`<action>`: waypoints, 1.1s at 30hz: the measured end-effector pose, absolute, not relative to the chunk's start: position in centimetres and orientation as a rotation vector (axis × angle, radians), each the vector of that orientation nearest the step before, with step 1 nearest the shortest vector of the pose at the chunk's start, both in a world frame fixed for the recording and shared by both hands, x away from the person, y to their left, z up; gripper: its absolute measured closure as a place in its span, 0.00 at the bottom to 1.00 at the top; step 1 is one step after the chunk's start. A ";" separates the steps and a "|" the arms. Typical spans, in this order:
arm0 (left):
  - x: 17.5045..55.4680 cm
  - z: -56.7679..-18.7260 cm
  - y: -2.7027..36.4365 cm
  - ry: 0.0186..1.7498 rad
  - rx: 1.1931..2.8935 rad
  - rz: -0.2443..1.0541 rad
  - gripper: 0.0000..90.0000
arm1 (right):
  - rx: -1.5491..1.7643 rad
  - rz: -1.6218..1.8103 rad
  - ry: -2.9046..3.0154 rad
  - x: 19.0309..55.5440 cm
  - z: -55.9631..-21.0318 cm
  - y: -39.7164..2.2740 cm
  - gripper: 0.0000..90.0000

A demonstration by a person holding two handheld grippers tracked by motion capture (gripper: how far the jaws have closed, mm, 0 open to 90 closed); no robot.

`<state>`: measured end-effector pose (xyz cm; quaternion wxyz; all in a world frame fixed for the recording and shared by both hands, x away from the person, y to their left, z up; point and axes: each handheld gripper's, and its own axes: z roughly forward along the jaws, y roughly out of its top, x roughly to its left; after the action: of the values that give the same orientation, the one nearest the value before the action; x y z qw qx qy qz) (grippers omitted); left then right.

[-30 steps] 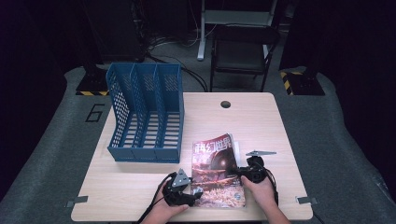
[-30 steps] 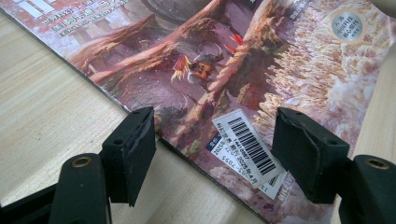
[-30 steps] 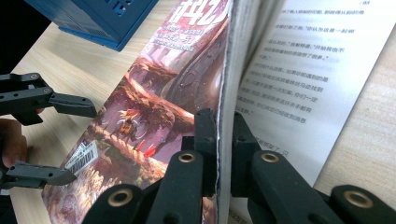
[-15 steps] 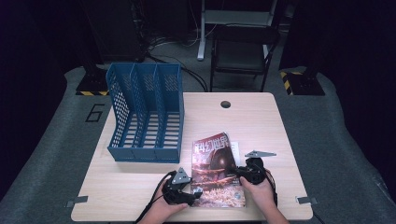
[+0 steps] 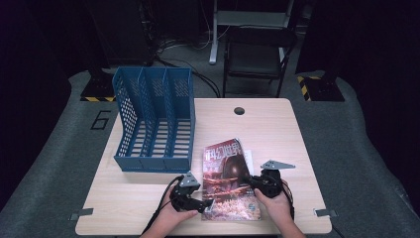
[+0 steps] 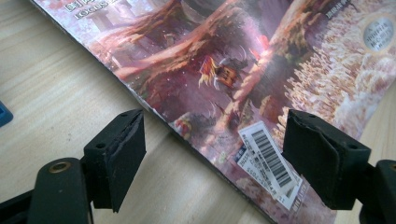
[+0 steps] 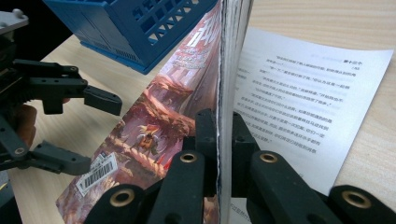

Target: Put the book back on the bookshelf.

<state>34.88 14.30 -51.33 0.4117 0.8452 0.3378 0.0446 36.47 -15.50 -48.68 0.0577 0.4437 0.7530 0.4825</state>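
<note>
A magazine (image 5: 228,181) with a reddish fantasy cover lies near the table's front edge. My right gripper (image 5: 250,182) is shut on its right edge; in the right gripper view the jaws (image 7: 218,126) pinch the cover and a stack of pages, raised off a white text page (image 7: 303,102). My left gripper (image 5: 207,204) sits at the magazine's lower left corner. Its jaws have just been opening and now stand open (image 6: 212,135); the spine edge with the barcode sticker (image 6: 268,161) lies between them, and the pads are not pressing on it.
A blue three-slot file rack (image 5: 156,119) stands at the table's left, just behind the magazine. The wooden table (image 5: 277,129) has a cable hole (image 5: 239,110) at the back. A black chair (image 5: 257,54) stands beyond the far edge.
</note>
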 end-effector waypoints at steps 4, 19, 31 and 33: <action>35.6 -51.4 13.8 0.871 2.137 0.084 0.22 | 1.336 1.480 2.268 36.2 -48.5 -15.5 0.96; 37.4 -52.1 12.9 0.943 2.053 -0.017 0.19 | 1.271 1.527 2.239 35.4 -47.7 -15.6 0.96; 38.4 -52.2 12.3 0.954 2.029 -0.020 0.18 | 1.284 1.543 2.232 35.2 -47.6 -15.6 0.96; 38.5 -52.2 12.2 0.969 2.019 -0.027 0.18 | 1.281 1.546 2.228 35.2 -47.6 -15.6 0.96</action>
<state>38.46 12.19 -52.22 0.4358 0.8114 0.3893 -0.0109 35.22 -15.58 -47.64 0.0712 0.4260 0.7410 0.5142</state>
